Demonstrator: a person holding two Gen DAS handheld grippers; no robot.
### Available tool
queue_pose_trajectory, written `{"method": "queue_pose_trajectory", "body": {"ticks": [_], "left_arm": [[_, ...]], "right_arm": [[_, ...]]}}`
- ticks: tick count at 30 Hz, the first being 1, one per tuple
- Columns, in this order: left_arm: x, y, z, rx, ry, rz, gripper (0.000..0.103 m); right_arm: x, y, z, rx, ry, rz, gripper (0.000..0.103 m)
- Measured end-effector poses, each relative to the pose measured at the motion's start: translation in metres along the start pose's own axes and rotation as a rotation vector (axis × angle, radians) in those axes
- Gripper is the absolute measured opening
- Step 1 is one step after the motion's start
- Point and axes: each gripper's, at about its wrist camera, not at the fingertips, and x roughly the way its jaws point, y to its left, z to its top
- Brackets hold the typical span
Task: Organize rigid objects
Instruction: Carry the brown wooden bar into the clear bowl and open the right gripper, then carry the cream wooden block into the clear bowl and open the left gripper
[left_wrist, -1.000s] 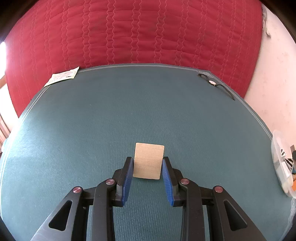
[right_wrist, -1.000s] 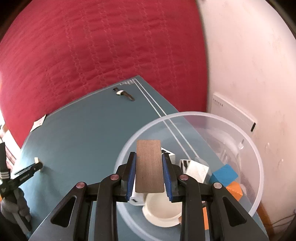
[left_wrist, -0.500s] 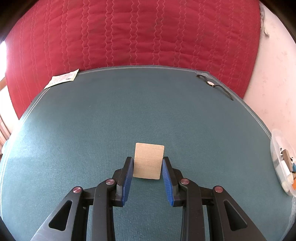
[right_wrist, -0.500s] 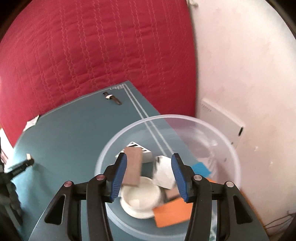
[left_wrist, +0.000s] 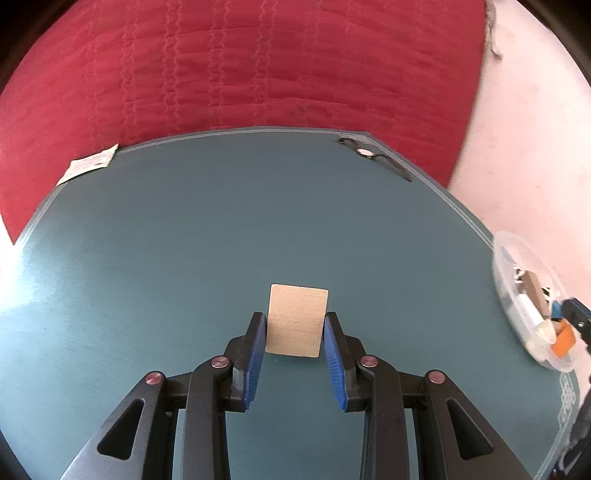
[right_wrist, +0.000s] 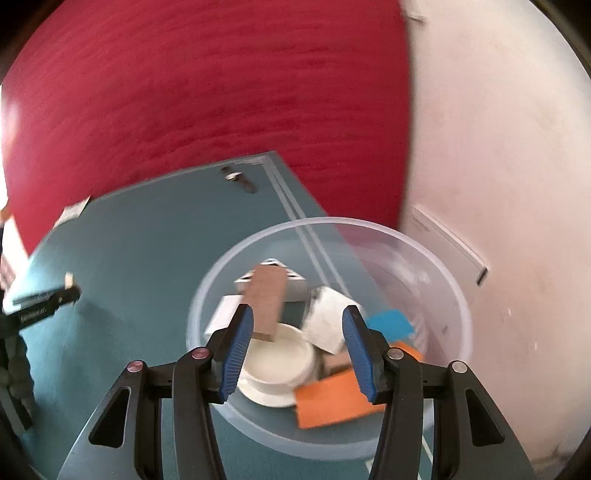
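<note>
I'm looking at my left gripper (left_wrist: 294, 332): black plastic linkage arms with triangular cut-outs, four round pinkish-silver pivot screws showing, and ribbed blue pads (left_wrist: 255, 360) lining the inner face of each finger. My right gripper (right_wrist: 297, 334) is showing the same build: black arms, triangular cut-outs, four matching screw heads, ribbed blue pads (right_wrist: 236, 356). From the right camera, my left unit is also showing white lettering on its black side, too blurred to read.

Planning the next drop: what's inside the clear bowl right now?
Clear bowl holds a brown wooden piece, white round dish, orange block, blue block and white boxes. Whatever lies beneath them is covered.
</note>
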Motion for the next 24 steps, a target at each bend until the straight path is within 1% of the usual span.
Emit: {"method": "queue_pose_trajectory", "body": {"ticks": [1, 2, 4, 6, 8, 12, 14, 17, 24], "left_arm": [[-0.001, -0.006, 0.0, 0.004, 0.002, -0.009, 0.033], [-0.001, -0.009, 0.0, 0.007, 0.005, -0.014, 0.033], [-0.002, -0.017, -0.001, 0.012, 0.012, -0.029, 0.033], [-0.003, -0.022, -0.002, 0.018, 0.017, -0.038, 0.033], [-0.003, -0.027, -0.003, 0.022, 0.025, -0.05, 0.033], [-0.002, -0.036, -0.005, 0.029, 0.039, -0.07, 0.033], [-0.002, -0.042, -0.006, 0.033, 0.045, -0.081, 0.033], [-0.001, -0.049, -0.005, 0.042, 0.055, -0.108, 0.033], [-0.002, -0.081, 0.001, 0.072, 0.072, -0.188, 0.033]], "right_arm": [[0.005, 0.007, 0.002, -0.044, 0.006, -0.015, 0.053], [0.008, 0.01, 0.002, -0.063, 0.008, -0.018, 0.053], [0.017, 0.017, 0.005, -0.105, 0.029, 0.0, 0.053], [0.023, 0.021, 0.005, -0.131, 0.039, -0.012, 0.054], [0.029, 0.02, 0.005, -0.147, 0.052, -0.046, 0.055], [0.038, 0.0, 0.004, -0.087, 0.092, -0.086, 0.055], [0.036, -0.012, 0.004, -0.045, 0.091, -0.08, 0.055], [0.027, -0.027, 0.005, 0.007, 0.061, -0.069, 0.055], [0.01, -0.051, 0.01, 0.116, -0.008, -0.082, 0.055]]}}
